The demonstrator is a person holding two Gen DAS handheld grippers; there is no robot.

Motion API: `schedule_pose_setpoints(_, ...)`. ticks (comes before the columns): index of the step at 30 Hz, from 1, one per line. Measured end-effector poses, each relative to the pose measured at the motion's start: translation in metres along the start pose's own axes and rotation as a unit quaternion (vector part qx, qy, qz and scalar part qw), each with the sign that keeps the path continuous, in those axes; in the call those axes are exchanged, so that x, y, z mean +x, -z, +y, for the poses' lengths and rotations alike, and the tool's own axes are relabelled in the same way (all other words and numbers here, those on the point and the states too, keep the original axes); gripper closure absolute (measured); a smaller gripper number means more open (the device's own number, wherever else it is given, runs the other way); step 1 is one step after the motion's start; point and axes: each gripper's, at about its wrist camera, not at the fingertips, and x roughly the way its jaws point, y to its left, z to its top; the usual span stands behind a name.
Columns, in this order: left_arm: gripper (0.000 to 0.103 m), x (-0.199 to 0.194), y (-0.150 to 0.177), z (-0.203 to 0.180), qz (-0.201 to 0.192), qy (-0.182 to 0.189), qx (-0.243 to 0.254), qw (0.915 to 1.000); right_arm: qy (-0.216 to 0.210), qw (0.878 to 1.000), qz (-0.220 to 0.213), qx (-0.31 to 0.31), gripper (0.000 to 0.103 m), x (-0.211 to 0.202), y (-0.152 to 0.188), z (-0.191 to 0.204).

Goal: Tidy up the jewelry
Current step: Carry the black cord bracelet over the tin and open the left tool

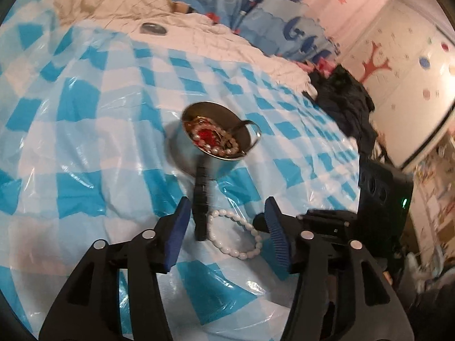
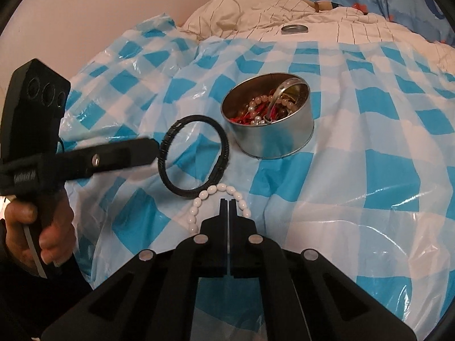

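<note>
Pressed together with nothing between them, the right gripper (image 2: 228, 207) fingers hover over the white bead bracelet (image 2: 220, 197) on the bed's checked plastic sheet (image 2: 355, 170), probably awaiting collection, while the black bangle (image 2: 193, 156) seems released from the left gripper (image 1: 227, 238), which gapes wide short of the jewelry tin (image 2: 270, 122).

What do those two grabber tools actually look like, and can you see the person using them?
Both are matte black plastic. The left gripper has ribbed blue pads on its fingers, angular linkage arms with triangular cut-outs, and round silver pivot pins. The right gripper has slim black fingertips. Seen from the side, the left tool has a pistol-style handle, a boxy block with three round holes, and a bare hand wrapped around it.
</note>
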Motion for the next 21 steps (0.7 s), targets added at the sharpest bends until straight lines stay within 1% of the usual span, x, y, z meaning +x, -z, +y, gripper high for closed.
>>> schedule_pose_setpoints(3, 0.049, 0.007, 0.003, -0.005, 0.009, -0.030, 0.021, 0.9993, 0.001, 1.000, 0.010, -0.007, 0.102, 0.003, 0.001, 0.002)
schedule_pose_setpoints(5, 0.049, 0.012, 0.004, -0.002, 0.013, -0.032, 0.016, 0.9993, 0.006, 1.000, 0.018, -0.009, 0.102, 0.007, 0.003, 0.002)
schedule_pose_setpoints(6, 0.052, 0.014, 0.005, -0.001, 0.014, -0.033, 0.012, 0.9993, 0.004, 1.000, 0.024, -0.007, 0.101, 0.009, 0.003, 0.002)
schedule_pose_setpoints(7, 0.056, 0.015, 0.004, 0.001, 0.014, -0.037, 0.010, 0.9992, 0.001, 1.000, 0.026, -0.003, 0.098, 0.010, 0.003, 0.002)
schedule_pose_setpoints(8, 0.066, 0.016, 0.004, 0.003, 0.017, -0.041, 0.007, 0.9990, -0.002, 1.000, 0.023, -0.001, 0.087, 0.008, 0.004, 0.001)
schedule_pose_setpoints(9, 0.073, 0.016, 0.004, 0.006, 0.019, -0.046, 0.002, 0.9988, 0.001, 1.000, 0.010, -0.001, 0.041, 0.004, 0.004, 0.003)
schedule_pose_setpoints(10, 0.076, 0.016, 0.003, 0.009, 0.017, -0.050, -0.004, 0.9986, 0.002, 1.000, -0.007, -0.007, 0.018, 0.000, 0.004, 0.006)
schedule_pose_setpoints(11, 0.080, 0.015, 0.003, 0.012, 0.016, -0.053, -0.009, 0.9984, 0.004, 1.000, -0.016, -0.015, 0.016, -0.003, 0.004, 0.010)
schedule_pose_setpoints(12, 0.083, 0.014, 0.002, 0.015, 0.014, -0.053, -0.014, 0.9984, 0.003, 0.999, -0.020, -0.030, 0.016, -0.003, 0.004, 0.015)
schedule_pose_setpoints(14, 0.088, 0.012, 0.001, 0.019, 0.011, -0.053, -0.020, 0.9983, 0.021, 0.999, -0.015, -0.041, 0.016, 0.005, 0.004, 0.017)
schedule_pose_setpoints(15, 0.089, 0.012, 0.001, 0.019, 0.011, -0.052, -0.020, 0.9984, 0.036, 0.998, 0.003, -0.044, 0.016, 0.017, 0.006, 0.016)
schedule_pose_setpoints(16, 0.089, 0.013, 0.001, 0.019, 0.011, -0.052, -0.021, 0.9984, 0.043, 0.998, 0.018, -0.046, 0.017, 0.025, 0.007, 0.015)
schedule_pose_setpoints(17, 0.089, 0.013, 0.001, 0.019, 0.010, -0.050, -0.020, 0.9985, 0.061, 0.996, 0.029, -0.059, 0.020, 0.032, 0.008, 0.017)
schedule_pose_setpoints(18, 0.090, 0.013, 0.001, 0.018, 0.010, -0.051, -0.019, 0.9985, 0.072, 0.994, 0.029, -0.072, 0.031, 0.032, 0.009, 0.020)
schedule_pose_setpoints(19, 0.091, 0.013, 0.000, 0.017, 0.010, -0.049, -0.019, 0.9986, 0.082, 0.993, 0.029, -0.077, 0.052, 0.031, 0.008, 0.021)
schedule_pose_setpoints(20, 0.093, 0.013, 0.000, 0.017, 0.009, -0.046, -0.020, 0.9987, 0.086, 0.993, 0.028, -0.078, 0.062, 0.029, 0.007, 0.020)
schedule_pose_setpoints(21, 0.093, 0.011, -0.001, 0.016, 0.007, -0.043, -0.020, 0.9989, 0.056, 0.996, 0.035, -0.061, 0.087, 0.028, 0.006, 0.015)
